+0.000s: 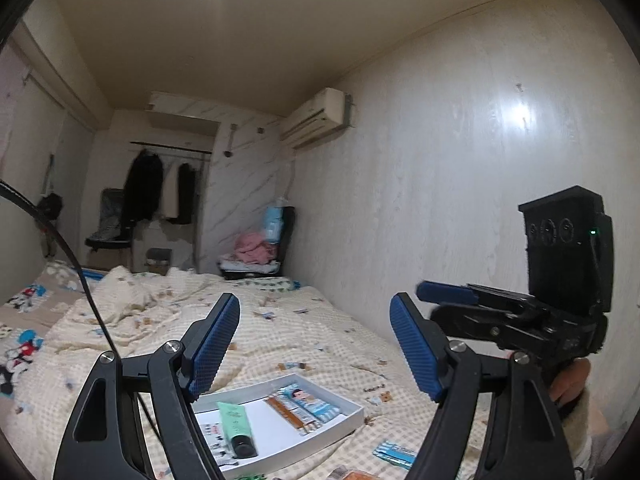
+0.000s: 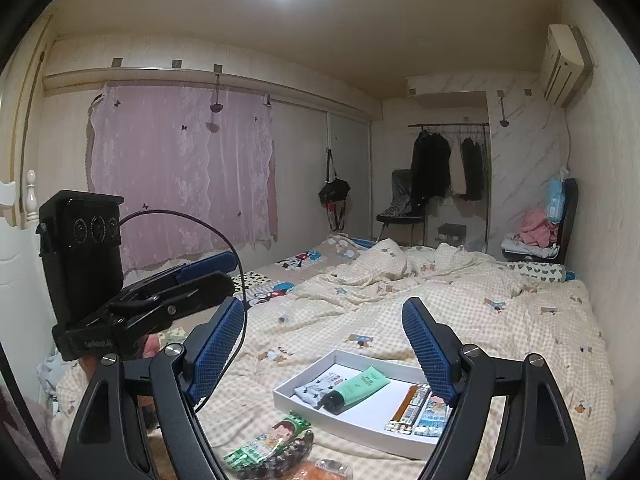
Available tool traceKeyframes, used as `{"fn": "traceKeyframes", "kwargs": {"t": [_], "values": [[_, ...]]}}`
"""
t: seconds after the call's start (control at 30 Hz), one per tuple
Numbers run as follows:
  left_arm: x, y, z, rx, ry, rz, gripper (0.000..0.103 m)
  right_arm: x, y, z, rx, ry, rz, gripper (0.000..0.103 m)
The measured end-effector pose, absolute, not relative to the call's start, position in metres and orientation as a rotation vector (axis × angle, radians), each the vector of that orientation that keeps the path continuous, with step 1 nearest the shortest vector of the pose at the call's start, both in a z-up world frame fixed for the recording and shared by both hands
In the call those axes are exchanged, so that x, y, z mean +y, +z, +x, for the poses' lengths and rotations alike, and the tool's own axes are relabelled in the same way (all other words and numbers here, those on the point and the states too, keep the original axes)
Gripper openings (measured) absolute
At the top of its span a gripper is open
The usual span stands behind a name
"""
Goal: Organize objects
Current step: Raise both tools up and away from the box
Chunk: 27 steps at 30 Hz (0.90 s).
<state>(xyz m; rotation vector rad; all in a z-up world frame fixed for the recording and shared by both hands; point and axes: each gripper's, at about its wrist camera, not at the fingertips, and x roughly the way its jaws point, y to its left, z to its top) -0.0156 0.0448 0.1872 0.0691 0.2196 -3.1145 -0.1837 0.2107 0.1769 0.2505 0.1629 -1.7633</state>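
Green tube [image 2: 356, 389] lies slantwise in the white tray [image 2: 304, 408], black cap nearest; both grippers' fingers spread, empty.

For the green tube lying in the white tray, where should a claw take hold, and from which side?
Grip the green tube across its flat green body, midway between the black cap and the crimped end. It lies flat in the white tray, partly over a printed packet, so coming from straight above looks best, with the fingers either side of the body. The tray's low walls would likely block a sideways approach.
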Motion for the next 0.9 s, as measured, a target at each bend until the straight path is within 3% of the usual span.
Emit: {"fn": "traceKeyframes", "kwargs": {"t": [0.5,0.7,0.9], "values": [[0.038,0.195,0.025,0.154,-3.018,0.22,0.089,0.242,0.166,-0.19,0.313,-1.799,0.425,0.083],[0.035,0.176,0.028,0.177,-2.985,0.293,0.096,0.25,0.145,-0.195,0.314,-1.795,0.484,0.083],[0.046,0.14,0.012,0.169,-2.989,0.412,0.097,0.246,0.111,-0.204,0.296,-1.778,0.564,0.083]]}}
